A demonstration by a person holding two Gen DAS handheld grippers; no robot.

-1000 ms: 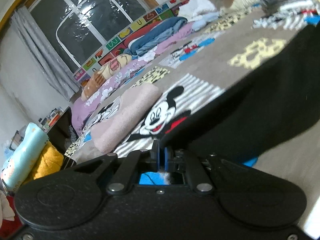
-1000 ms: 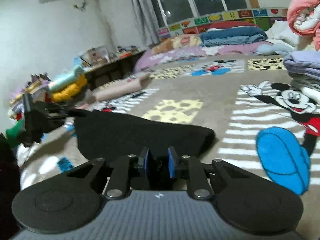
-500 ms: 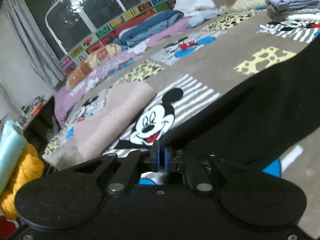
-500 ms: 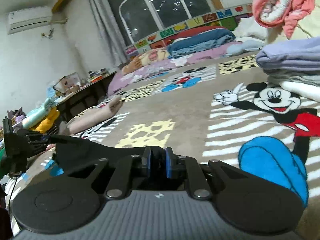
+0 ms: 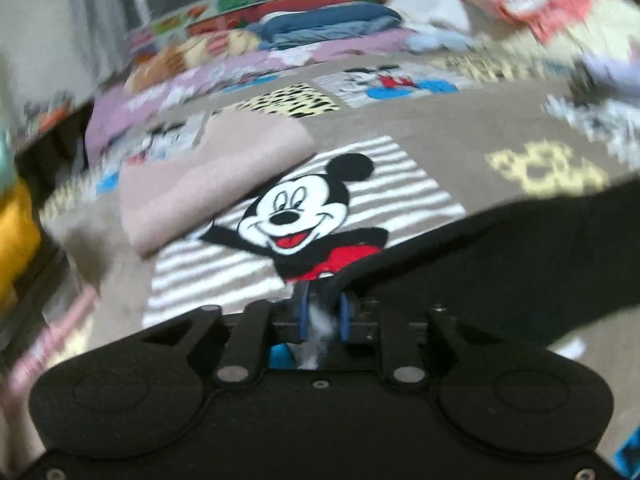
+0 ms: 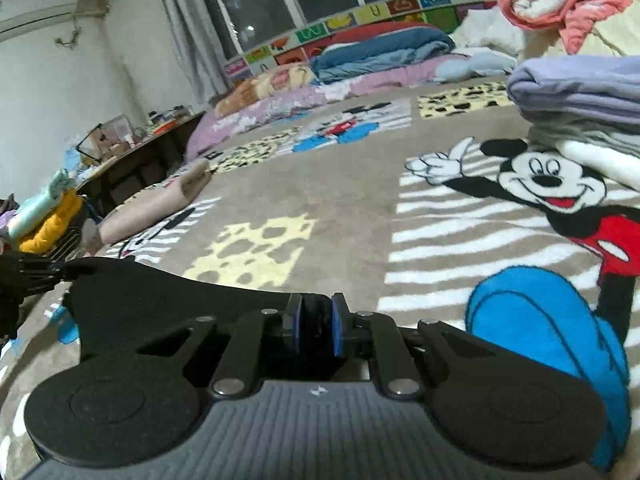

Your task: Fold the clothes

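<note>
Your left tongs (image 5: 320, 314) have parted a little, and the corner of the black garment (image 5: 500, 264) only rests between the blue pads (image 5: 303, 316) beside a tuft of white fluff; they no longer look clamped, so that corner could drop onto the blanket (image 5: 460, 128) before the fold is laid. Your right tongs (image 6: 313, 322) look closed on dark cloth at the other end of the garment (image 6: 168, 296), which hangs stretched low over the blanket between your two hands. If the left side slips while the right pulls, the cloth will probably bunch and the fold go crooked. The left view is blurred, which suggests a fast swing; that could also drag the hem across the blanket or into the pink folded cloth (image 5: 208, 184) nearby.
</note>
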